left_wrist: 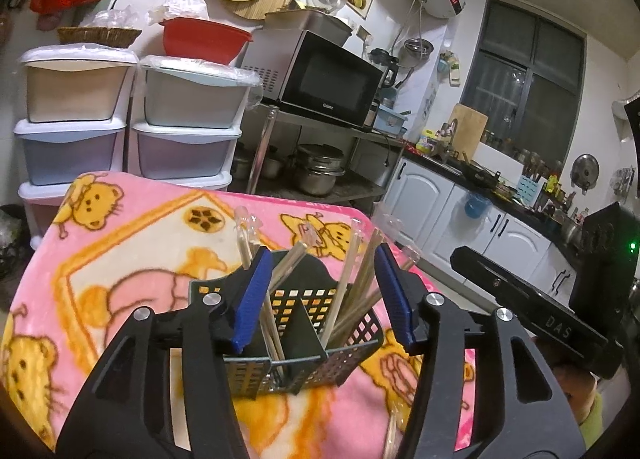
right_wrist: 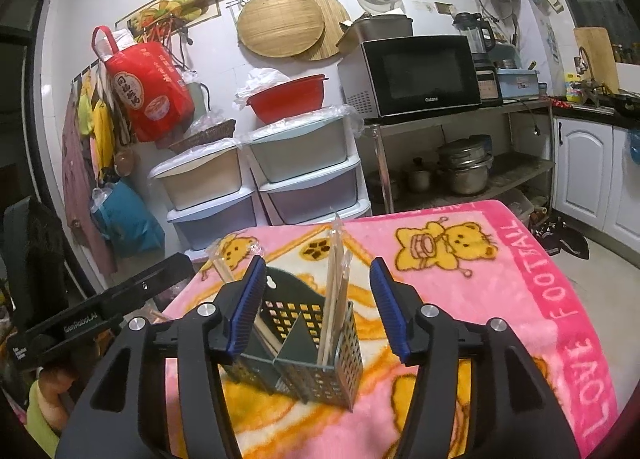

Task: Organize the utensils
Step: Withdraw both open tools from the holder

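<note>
A dark green perforated utensil caddy (left_wrist: 296, 323) (right_wrist: 296, 347) with a centre divider stands on a table covered by a pink bear-print blanket (left_wrist: 120, 259) (right_wrist: 480, 279). Several wrapped wooden chopsticks (left_wrist: 360, 275) (right_wrist: 336, 271) stand upright in its compartments. My left gripper (left_wrist: 322, 255) is open, its blue pads either side of the caddy and touching nothing. My right gripper (right_wrist: 318, 261) is open in the same way, facing the caddy from the other side. One more wrapped chopstick (left_wrist: 392, 431) lies on the blanket close under the left gripper. Each wrist view shows the other gripper's black body at its edge.
Behind the table stand stacked plastic drawers (left_wrist: 80, 139) (right_wrist: 304, 163) with a red bowl (right_wrist: 286, 97) on top. A microwave (left_wrist: 320, 75) (right_wrist: 420, 75) sits on a metal shelf with pots (right_wrist: 464, 171) below. White cabinets (left_wrist: 440, 203) line the right side.
</note>
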